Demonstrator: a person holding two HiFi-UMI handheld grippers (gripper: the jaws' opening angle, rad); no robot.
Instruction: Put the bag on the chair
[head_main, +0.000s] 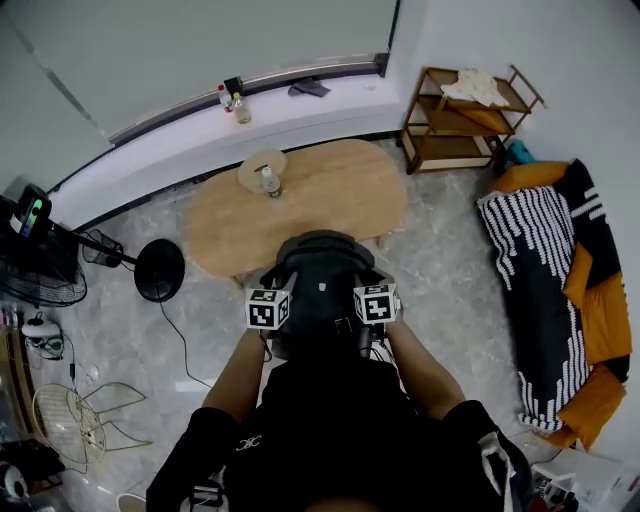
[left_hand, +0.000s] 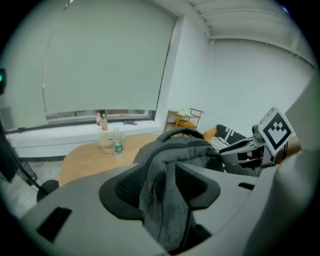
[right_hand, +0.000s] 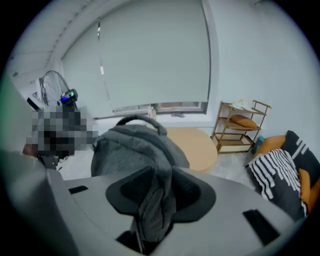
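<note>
I hold the bag (head_main: 320, 275) up near the table (head_main: 330, 195), with my left gripper (left_hand: 165, 200) and right gripper (right_hand: 155, 200) each clamped on one of its fabric folds. Those thin folds could slip and drop it. I see no chair.

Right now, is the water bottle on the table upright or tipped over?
Upright: the water bottle stands cap-up on the wooden table.

Dark grey bag (head_main: 318, 262), pale wooden table (head_main: 340, 190), black-and-white striped blanket (head_main: 530, 260), orange cushion (head_main: 603, 320), brown shelf (head_main: 455, 118).
</note>
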